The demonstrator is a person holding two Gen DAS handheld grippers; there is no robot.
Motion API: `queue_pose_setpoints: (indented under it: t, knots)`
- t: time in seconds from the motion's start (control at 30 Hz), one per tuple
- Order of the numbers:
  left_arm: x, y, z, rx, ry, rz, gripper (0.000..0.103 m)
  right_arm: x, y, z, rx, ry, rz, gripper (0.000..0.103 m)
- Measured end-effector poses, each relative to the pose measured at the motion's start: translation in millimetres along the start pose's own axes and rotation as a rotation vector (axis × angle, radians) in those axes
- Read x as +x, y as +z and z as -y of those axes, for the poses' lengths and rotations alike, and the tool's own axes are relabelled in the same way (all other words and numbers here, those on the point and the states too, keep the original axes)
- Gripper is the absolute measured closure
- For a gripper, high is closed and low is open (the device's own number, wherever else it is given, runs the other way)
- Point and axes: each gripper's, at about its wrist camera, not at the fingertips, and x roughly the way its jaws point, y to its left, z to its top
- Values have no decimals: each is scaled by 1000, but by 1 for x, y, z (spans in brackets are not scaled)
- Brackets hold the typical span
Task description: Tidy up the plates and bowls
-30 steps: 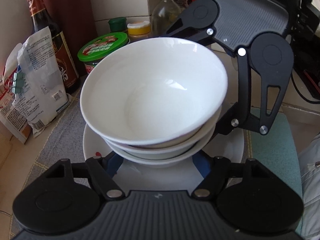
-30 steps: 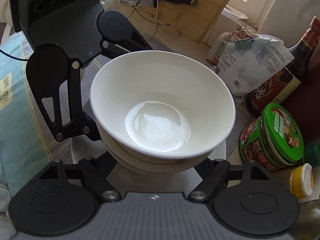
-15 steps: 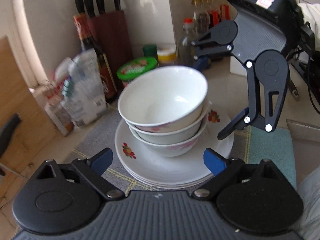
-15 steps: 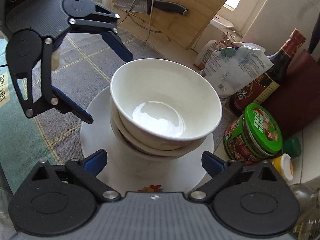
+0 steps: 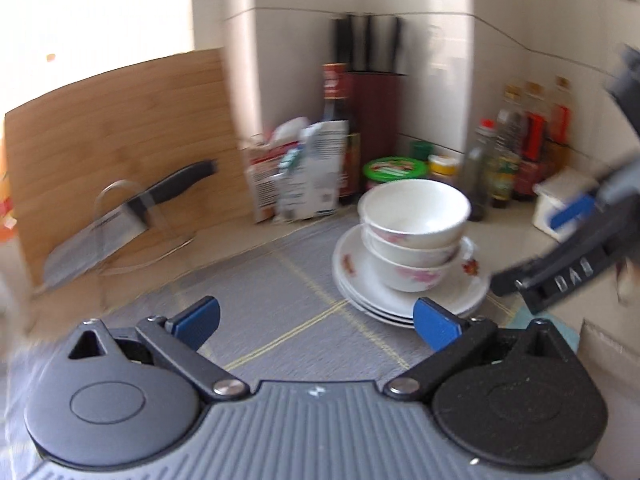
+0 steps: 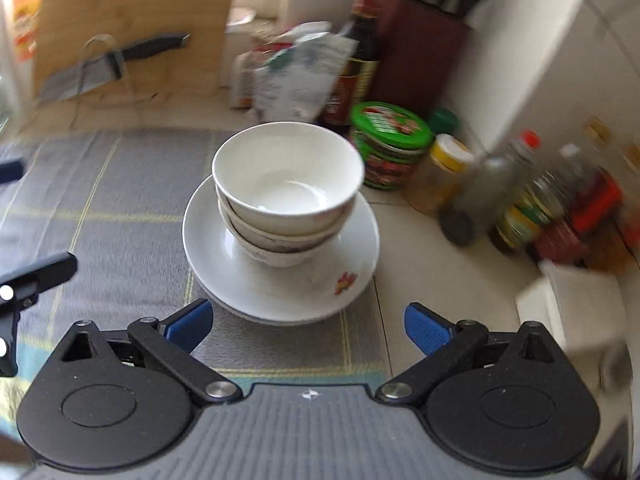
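Three white bowls (image 5: 414,216) (image 6: 288,176) sit nested on a stack of white flower-print plates (image 5: 474,286) (image 6: 320,292) on a grey checked mat. My left gripper (image 5: 316,320) has pulled back from the stack. Its jaws are still opening and only mat shows between the blue pads. My right gripper (image 6: 308,326) also stands clear of the stack, jaws opening, with the plates' near rim just beyond its tips and nothing held. Each gripper shows in the other's view, the right (image 5: 536,248) at the right edge, the left (image 6: 24,220) at the left edge.
A cutting board (image 5: 120,128) leans on the wall with a knife (image 5: 132,208) in a wire rack. Behind the stack are paper bags (image 5: 304,172), a dark sauce bottle (image 6: 360,52), a knife block (image 6: 420,48), a green-lidded tub (image 6: 388,144), several bottles (image 6: 540,196) and a white box (image 5: 560,200).
Both grippers let go of the bowl stack, opened wide and drew back and up. The bowls and plates now sit farther away, alone on the mat.
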Motion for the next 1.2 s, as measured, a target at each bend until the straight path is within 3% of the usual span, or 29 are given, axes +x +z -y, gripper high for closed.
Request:
queue_pose_setpoints:
  t: [0.07,0.17,0.37,0.5,1.2]
  knots:
    - [-10,7,-9,-53,4,-20,1,-16,-8,-4,91,12,12,0]
    - [-21,16,-9,-49,63,-16,1,-34,-17,-11,189,40,33,0]
    - [-40,20,-9,-60,84,-9,1,-54,-26,-20,249,-10,71,0]
    - [-43,22,-2,-46,117,-21,1,-58,-26,-16,277,-16,87,0]
    - [-48,30,14,-52,144,-17,1,-65,-23,-3,276,-4,122,0]
